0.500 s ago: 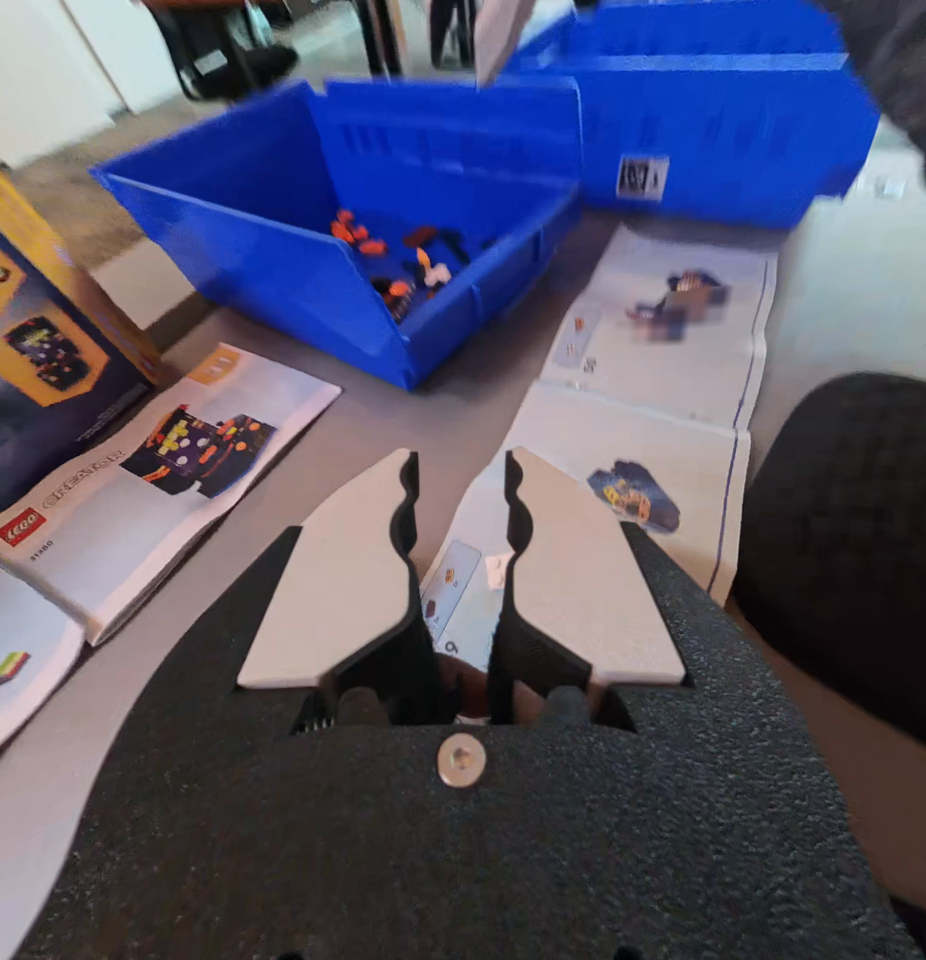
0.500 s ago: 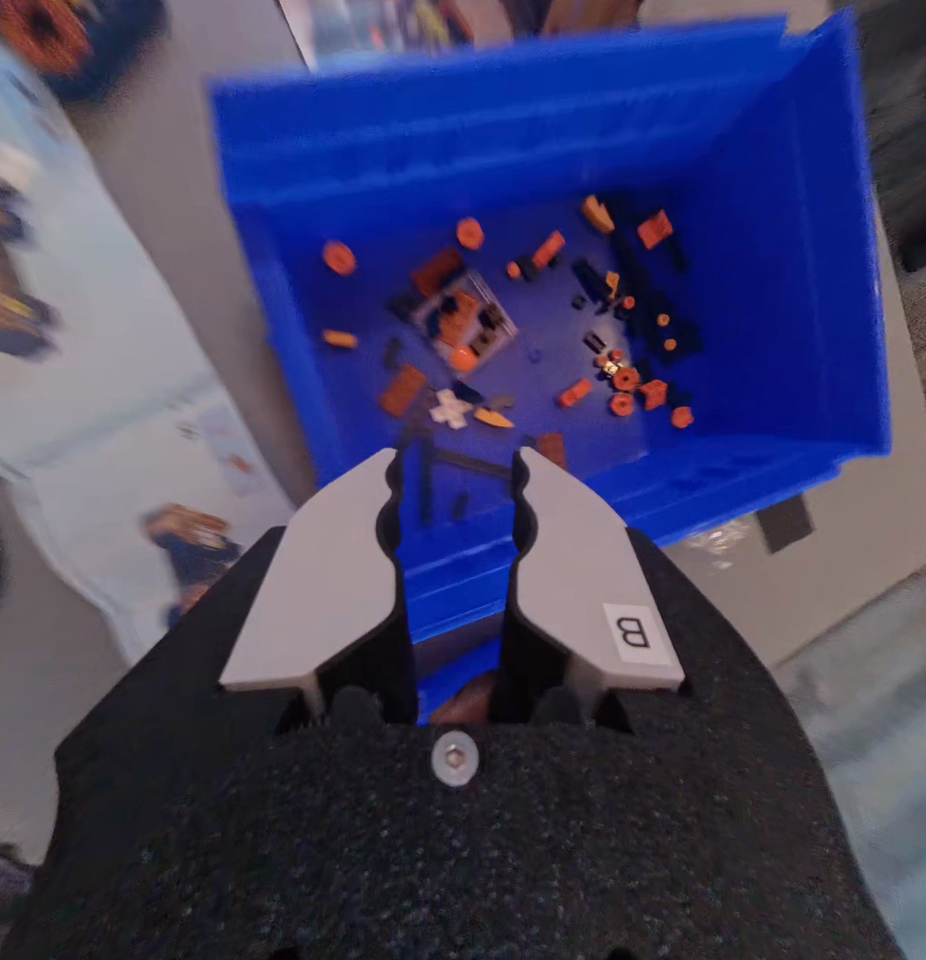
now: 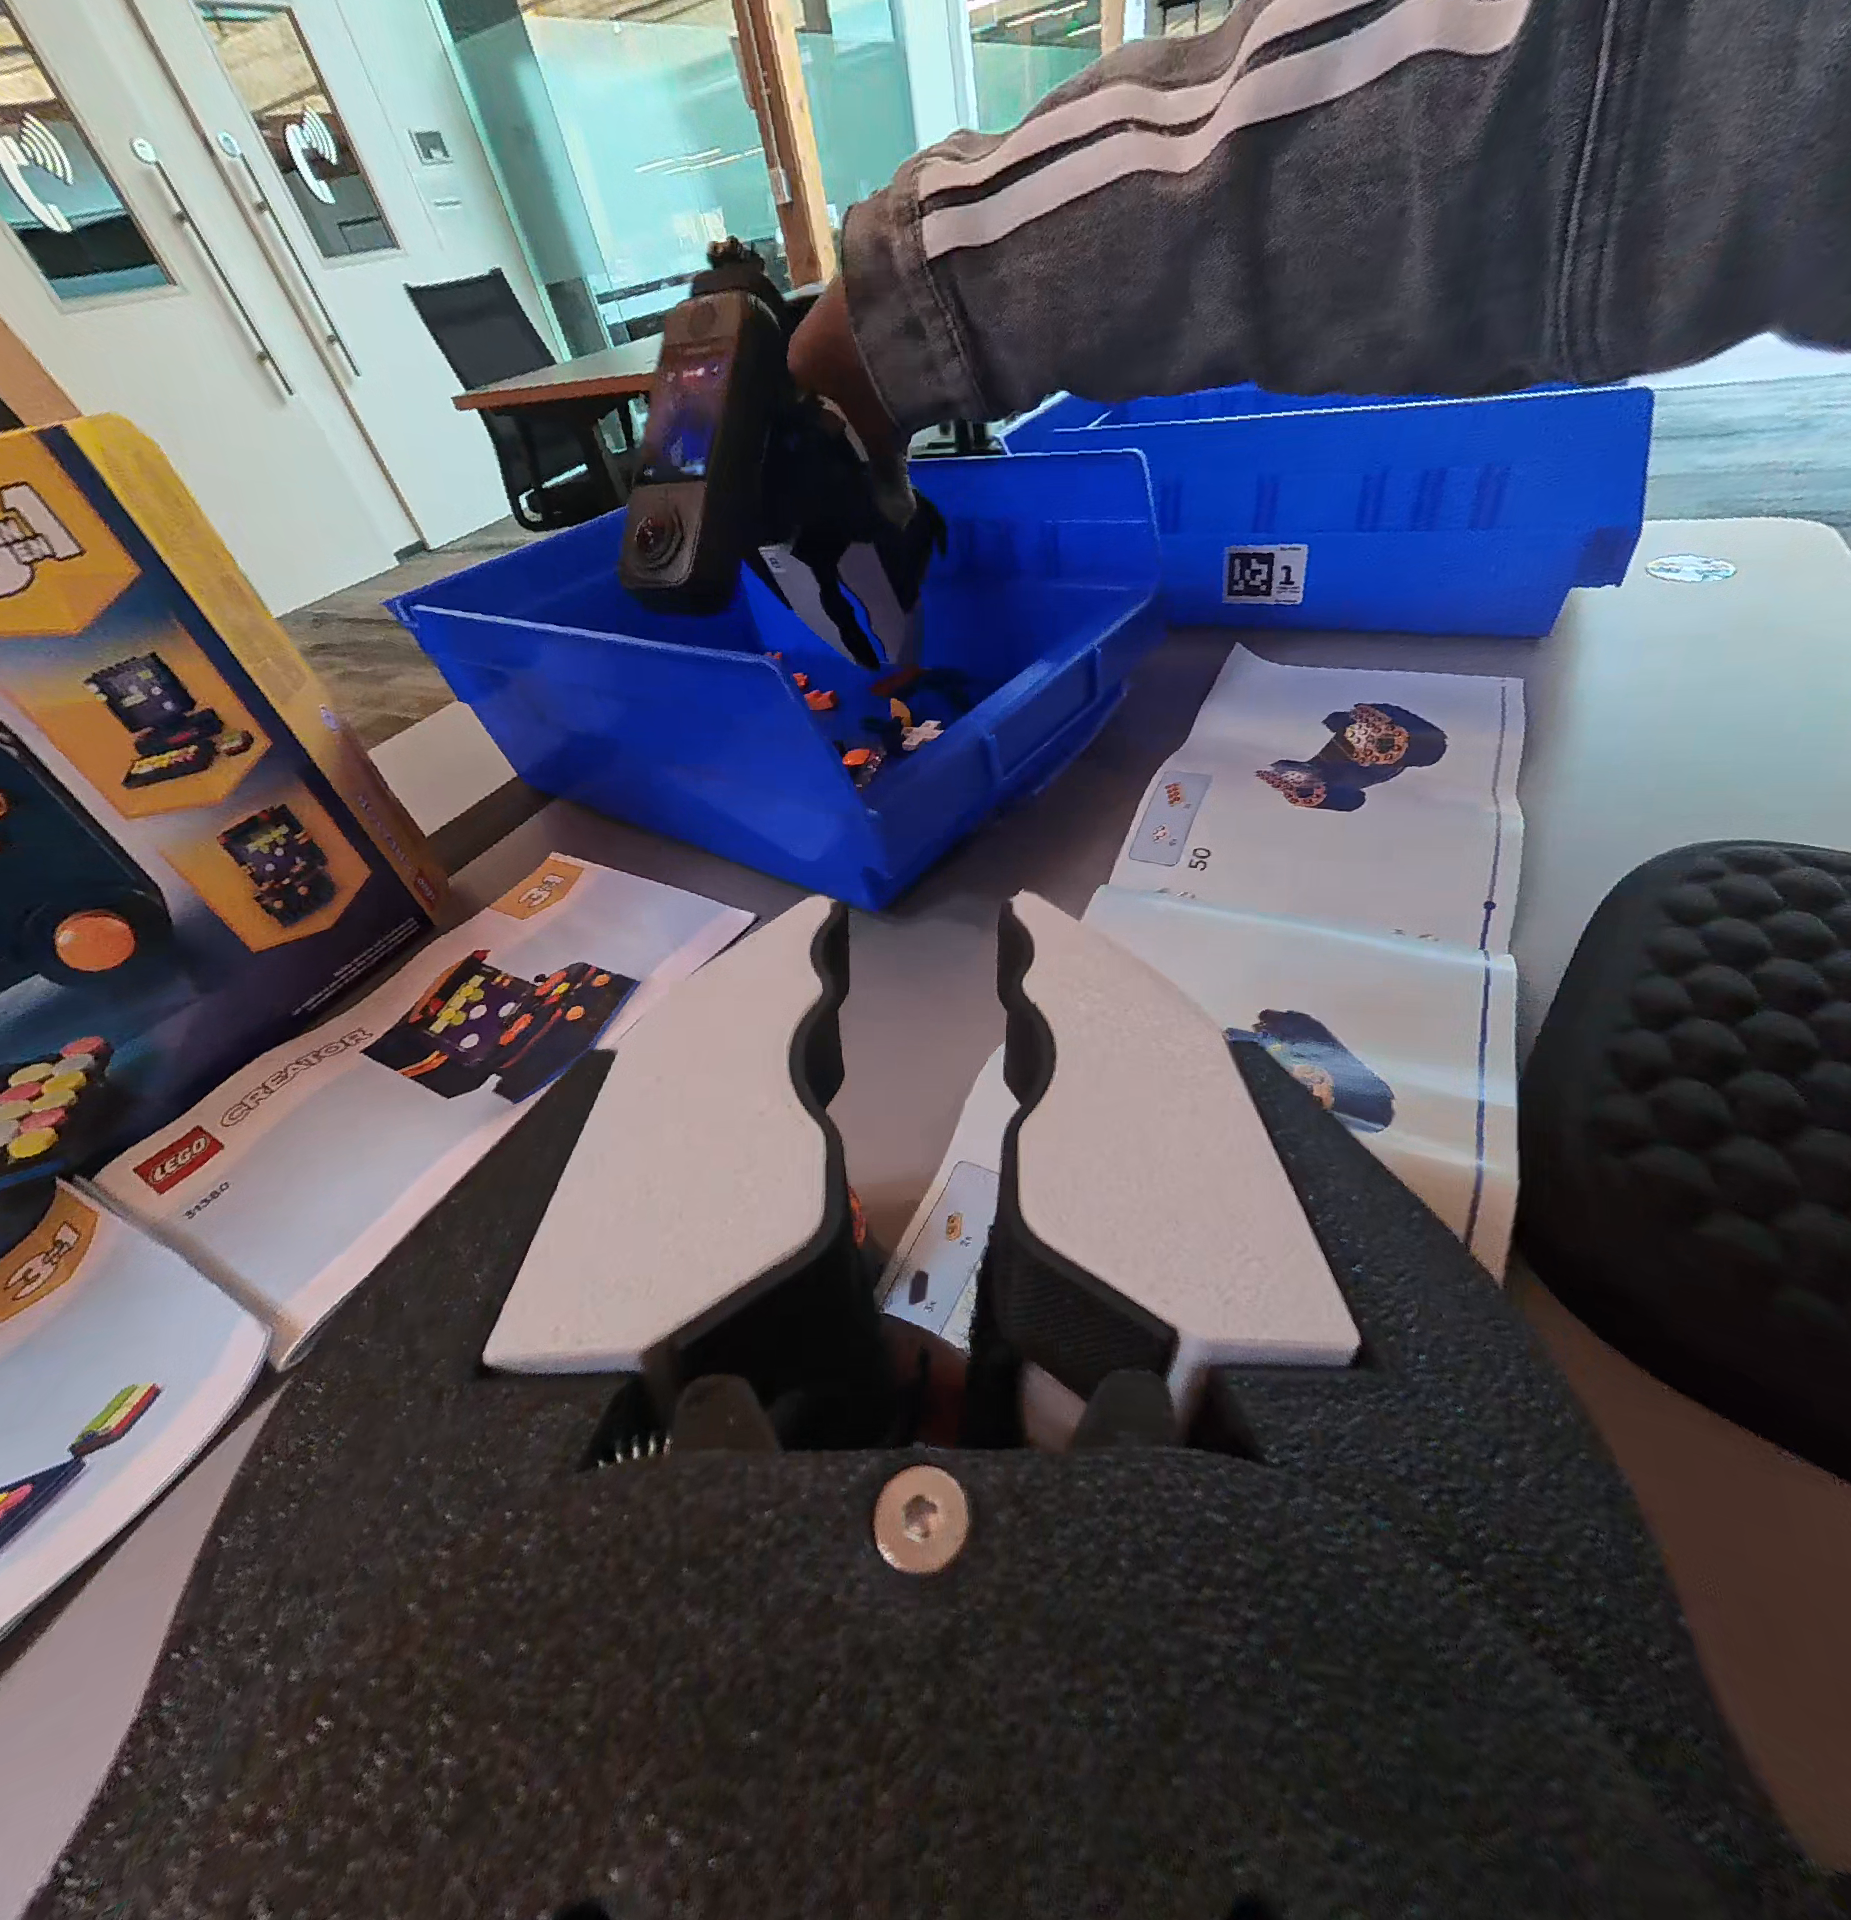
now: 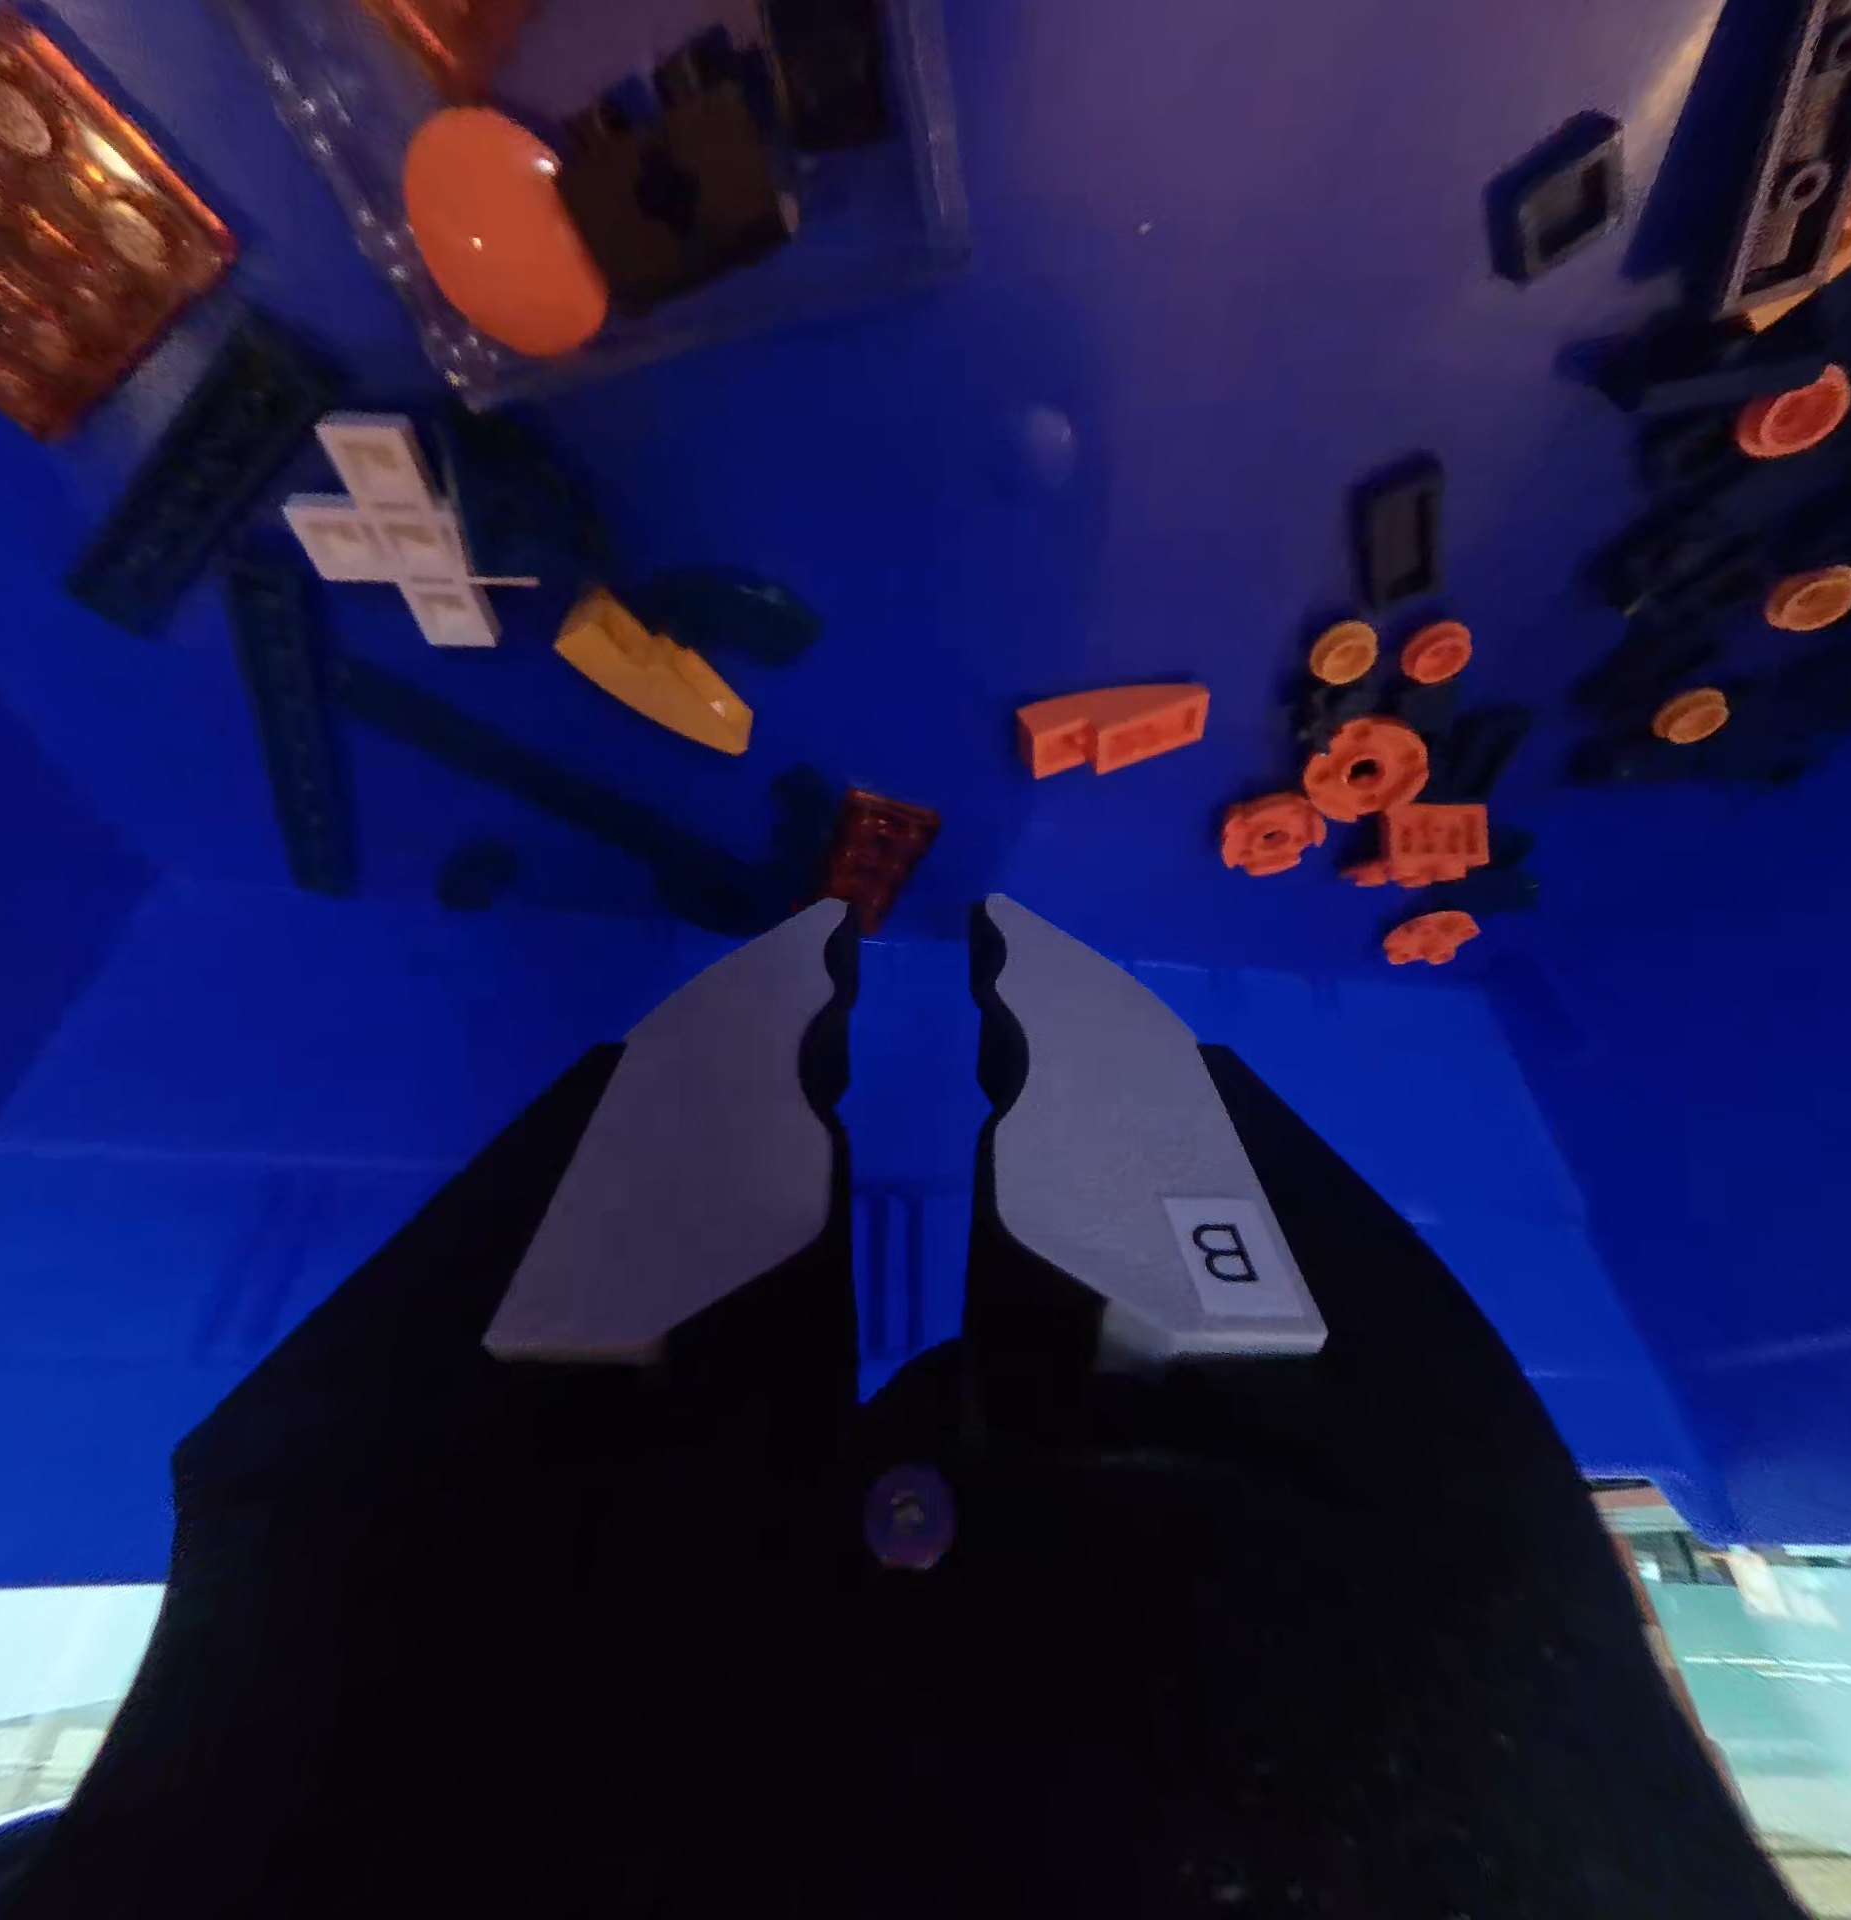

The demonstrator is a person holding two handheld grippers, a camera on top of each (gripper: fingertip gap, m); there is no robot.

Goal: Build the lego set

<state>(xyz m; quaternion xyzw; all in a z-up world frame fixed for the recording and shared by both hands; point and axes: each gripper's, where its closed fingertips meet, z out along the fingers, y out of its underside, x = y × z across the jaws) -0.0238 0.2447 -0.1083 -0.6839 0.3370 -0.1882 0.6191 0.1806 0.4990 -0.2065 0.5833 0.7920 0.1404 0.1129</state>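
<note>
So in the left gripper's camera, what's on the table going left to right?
Yellow toy box → instruction booklet → blue bin of bricks → open instruction pages → black bumpy cushion.

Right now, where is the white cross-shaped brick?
In the right wrist view, the white cross-shaped brick lies on the blue bin floor, upper left, beside the yellow wedge piece.

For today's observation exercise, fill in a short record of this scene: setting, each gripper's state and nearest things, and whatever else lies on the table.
Setting: grey table with two blue bins
Left gripper: fingers apart, nothing between them, over the table just short of the near blue bin
Right gripper: inside that bin, fingers apart, nothing between them; nearest a dark translucent orange tile
Bin contents: orange curved brick, white cross-shaped piece, orange round studs
Also on table: instruction sheet, booklet, toy box, far blue bin
</note>
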